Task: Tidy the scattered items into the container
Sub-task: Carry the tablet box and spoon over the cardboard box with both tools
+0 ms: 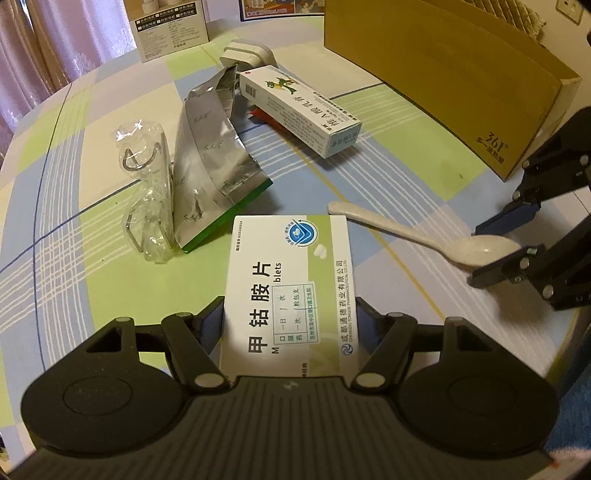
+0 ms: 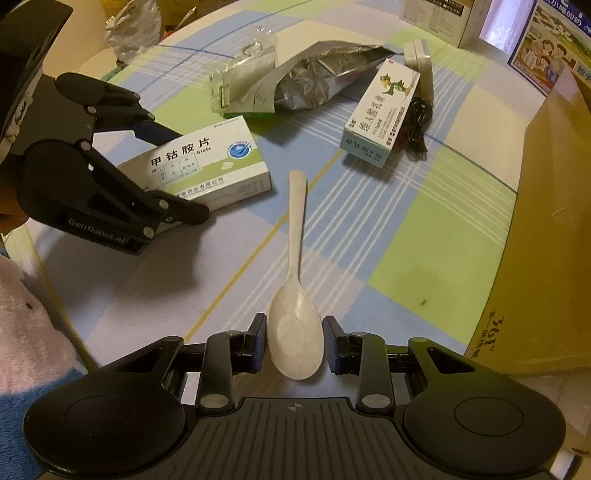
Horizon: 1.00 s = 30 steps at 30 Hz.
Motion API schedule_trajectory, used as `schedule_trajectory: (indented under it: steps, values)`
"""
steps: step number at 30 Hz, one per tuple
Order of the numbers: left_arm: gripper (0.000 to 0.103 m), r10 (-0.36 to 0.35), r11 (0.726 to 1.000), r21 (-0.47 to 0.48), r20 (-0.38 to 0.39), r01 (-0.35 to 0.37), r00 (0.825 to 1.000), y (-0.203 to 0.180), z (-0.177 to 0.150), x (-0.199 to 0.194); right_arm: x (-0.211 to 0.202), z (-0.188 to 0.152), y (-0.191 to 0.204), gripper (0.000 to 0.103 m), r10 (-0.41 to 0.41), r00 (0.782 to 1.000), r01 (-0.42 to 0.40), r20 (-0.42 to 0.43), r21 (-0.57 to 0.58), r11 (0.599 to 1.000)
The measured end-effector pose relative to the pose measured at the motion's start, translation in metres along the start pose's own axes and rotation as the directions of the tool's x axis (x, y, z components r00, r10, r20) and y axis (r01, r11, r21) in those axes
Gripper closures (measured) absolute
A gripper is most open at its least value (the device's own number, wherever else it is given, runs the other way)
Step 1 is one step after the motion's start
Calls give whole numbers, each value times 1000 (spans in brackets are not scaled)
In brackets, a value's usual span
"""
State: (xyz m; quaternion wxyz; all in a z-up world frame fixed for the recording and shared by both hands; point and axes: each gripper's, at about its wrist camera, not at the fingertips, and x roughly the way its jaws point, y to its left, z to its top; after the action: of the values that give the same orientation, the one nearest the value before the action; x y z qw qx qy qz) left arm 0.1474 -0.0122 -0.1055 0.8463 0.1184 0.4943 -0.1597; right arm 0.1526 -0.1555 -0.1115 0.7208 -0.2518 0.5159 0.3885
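Note:
My left gripper [image 1: 290,321] is shut on a white and green tablet box [image 1: 291,280], which also shows in the right wrist view [image 2: 207,166] between the left gripper's fingers [image 2: 177,173]. My right gripper [image 2: 294,345] is open, its fingers on either side of the bowl of a white spoon [image 2: 295,325] lying on the table, with small gaps. The spoon [image 1: 424,236] and right gripper [image 1: 500,242] also show in the left wrist view. The brown cardboard box [image 1: 443,74] stands at the right [image 2: 554,221].
On the checked tablecloth [image 2: 424,229] lie a long ointment box [image 1: 299,107], a torn silver foil bag [image 1: 210,155], a clear plastic packet with metal hooks [image 1: 147,192], a white charger [image 1: 247,53] with black cable [image 2: 417,125]. A printed carton [image 1: 170,26] stands behind.

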Motion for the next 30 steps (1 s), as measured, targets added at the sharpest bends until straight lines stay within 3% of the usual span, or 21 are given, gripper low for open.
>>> schedule_trajectory:
  steps: [18,30]
  values:
    - [36,22,999,-40,48,-20,999,-8,4,-57,-60,-12,4,74,-13,993,4,121,67,998]
    - [36,10,994,-111,132,5,991,-52,32,-110,-142,-29,-10,74,-81,960,41,266,152,987]
